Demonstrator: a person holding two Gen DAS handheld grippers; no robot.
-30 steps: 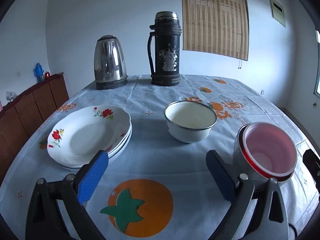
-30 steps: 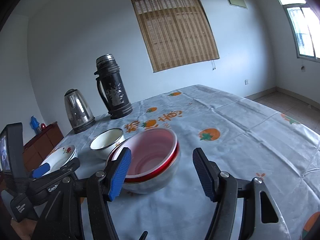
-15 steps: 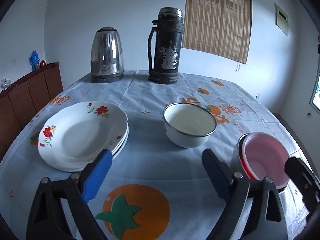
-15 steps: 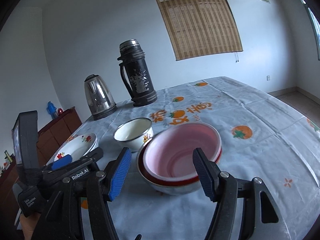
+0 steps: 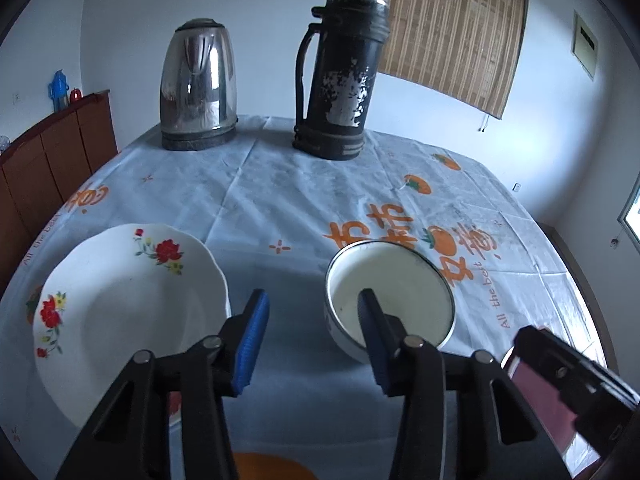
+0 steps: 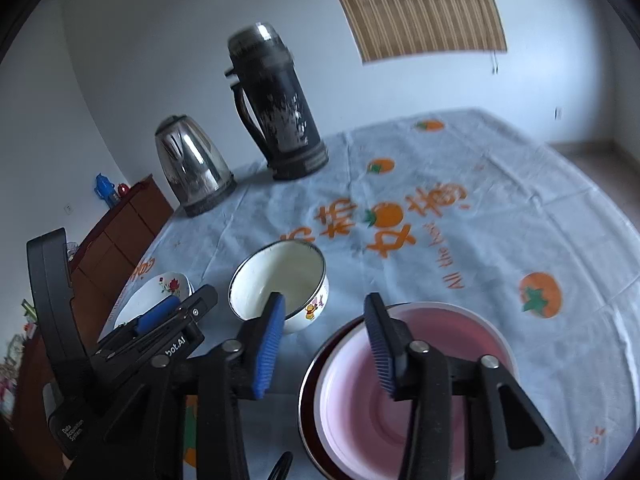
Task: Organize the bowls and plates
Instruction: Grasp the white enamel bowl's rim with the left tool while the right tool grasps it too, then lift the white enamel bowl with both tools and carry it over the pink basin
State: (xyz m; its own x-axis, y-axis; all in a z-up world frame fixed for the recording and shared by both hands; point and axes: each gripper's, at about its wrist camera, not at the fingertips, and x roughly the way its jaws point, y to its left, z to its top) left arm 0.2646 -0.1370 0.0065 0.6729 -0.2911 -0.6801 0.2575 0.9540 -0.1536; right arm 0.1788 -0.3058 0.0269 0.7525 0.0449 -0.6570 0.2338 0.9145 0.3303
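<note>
On the tablecloth in front of me sit the plates, stacked at the left, the white bowl in the middle, and the pink bowl nested in a red one at the right. My left tongs hang over the gap between plates and white bowl; their jaws have just been closing to a narrow gap, with nothing between them. My right tongs straddle the near-left rim of the pink bowl, one finger inside it; they too have just been closing, pads not yet pressing. Behind stand a kettle and a flask.
</note>
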